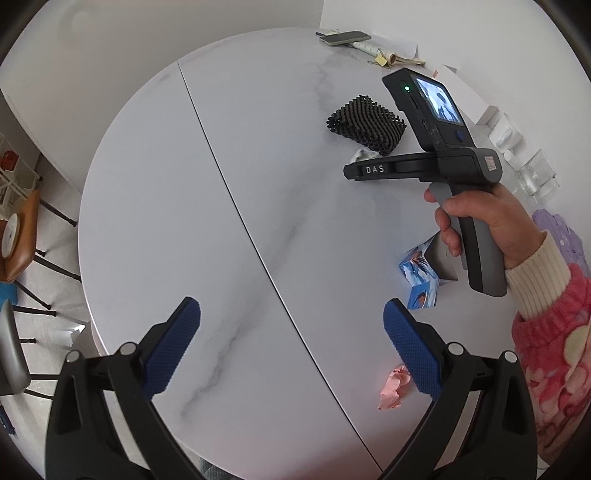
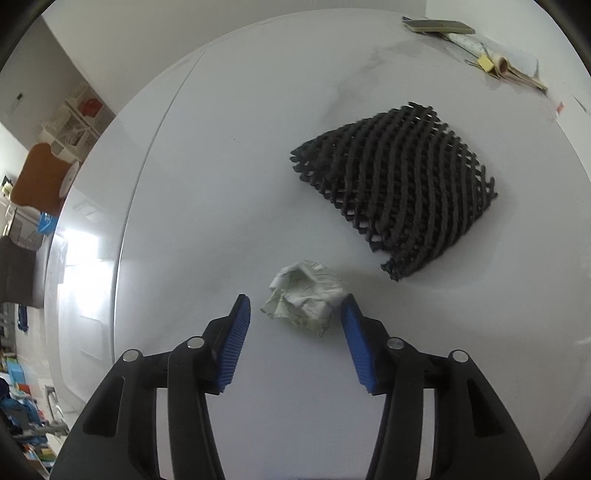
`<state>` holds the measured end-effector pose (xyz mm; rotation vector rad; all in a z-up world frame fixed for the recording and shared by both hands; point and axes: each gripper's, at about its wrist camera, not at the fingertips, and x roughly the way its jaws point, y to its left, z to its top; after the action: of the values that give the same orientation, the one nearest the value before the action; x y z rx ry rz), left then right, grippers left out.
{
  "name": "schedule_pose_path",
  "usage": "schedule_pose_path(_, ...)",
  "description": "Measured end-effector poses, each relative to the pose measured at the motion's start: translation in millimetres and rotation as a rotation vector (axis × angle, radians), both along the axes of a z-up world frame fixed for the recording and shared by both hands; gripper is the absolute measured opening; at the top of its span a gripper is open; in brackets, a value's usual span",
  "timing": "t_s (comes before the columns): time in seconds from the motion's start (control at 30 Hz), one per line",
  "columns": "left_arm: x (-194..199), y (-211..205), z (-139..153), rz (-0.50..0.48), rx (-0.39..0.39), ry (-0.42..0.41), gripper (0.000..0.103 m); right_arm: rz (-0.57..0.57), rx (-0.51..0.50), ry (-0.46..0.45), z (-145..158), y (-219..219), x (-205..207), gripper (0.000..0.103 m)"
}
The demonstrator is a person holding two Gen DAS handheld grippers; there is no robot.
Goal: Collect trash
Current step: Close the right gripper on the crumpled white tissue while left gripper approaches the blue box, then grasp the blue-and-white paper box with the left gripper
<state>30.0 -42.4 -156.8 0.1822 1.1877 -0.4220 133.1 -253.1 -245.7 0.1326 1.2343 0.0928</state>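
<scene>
The crumpled white paper wad (image 2: 303,302) lies on the table (image 2: 221,184) just ahead of the released right claw (image 2: 295,332), nearer its right pad.

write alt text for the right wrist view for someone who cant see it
The right gripper, blue pads apart, points down at a crumpled white paper wad lying on a white marble table just ahead of its fingertips. A black foam mesh sleeve lies beyond it; a phone and papers sit at the far edge.
</scene>
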Motion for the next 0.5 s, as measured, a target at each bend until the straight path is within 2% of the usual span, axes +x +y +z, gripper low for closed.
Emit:
schedule_pose_path(0.03,1,-2,-1,-0.001,-0.007,0.007,0.095,0.007,-0.005,0.0,1,0,0,0.033)
schedule_pose_path(0.1,1,-6,-3,-0.009,-0.021,0.017,0.095,0.01,0.012,0.004,3,-4,-2,0.03)
schedule_pose_path(0.37,6,-54,-17,-0.106,-0.084,0.058,0.095,-0.045,0.03,-0.049,34,-24,-22,0.03)
schedule_pose_path(0.5,7,-91,-33,-0.162,-0.111,0.113,0.095,-0.077,0.021,-0.068,46,-41,-34,0.03)
